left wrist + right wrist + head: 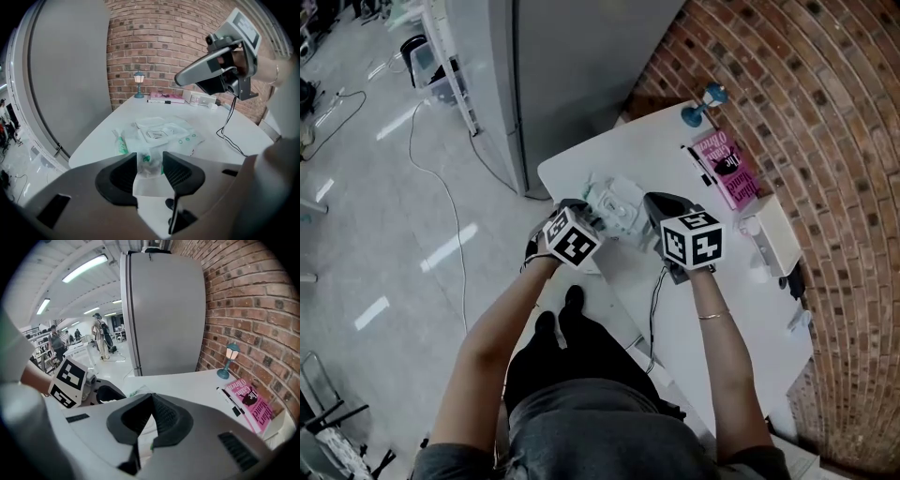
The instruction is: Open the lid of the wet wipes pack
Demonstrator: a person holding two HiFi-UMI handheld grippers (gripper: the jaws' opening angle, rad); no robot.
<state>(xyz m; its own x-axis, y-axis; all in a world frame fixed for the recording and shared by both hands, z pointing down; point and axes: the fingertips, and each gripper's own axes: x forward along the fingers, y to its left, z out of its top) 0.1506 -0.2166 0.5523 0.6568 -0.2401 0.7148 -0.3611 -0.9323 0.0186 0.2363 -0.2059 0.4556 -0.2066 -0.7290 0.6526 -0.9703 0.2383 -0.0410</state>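
On the white worktop point(656, 150), toward its 9 o'clock end in the head view, the wet wipes pack point(165, 136) lies flat between the 2 claws.

Left claw point(151, 165): the jaws stand wide, but the pack's crinkled near end fills the gap between them. It reads as clamped on the pack, pinning it down.

Right claw point(150, 401): jaws together, nothing seen between them. In the left gripper view it hangs above the worktop at 2 o'clock of the pack, clear of it.

Lid point(150, 123): in the left gripper view a white flap lies tipped back at 11 o'clock on the pack's top. The framed opening point(157, 135) shows just below it.

Judgement: the lid looks already open, so the task is done or all but done, and only letting go of the pack remains. The flap is small and soft at this range, so it could be only half up.

Pink book point(727, 169) and little lamp point(705, 101) sit at 1 o'clock, well apart and not in play.
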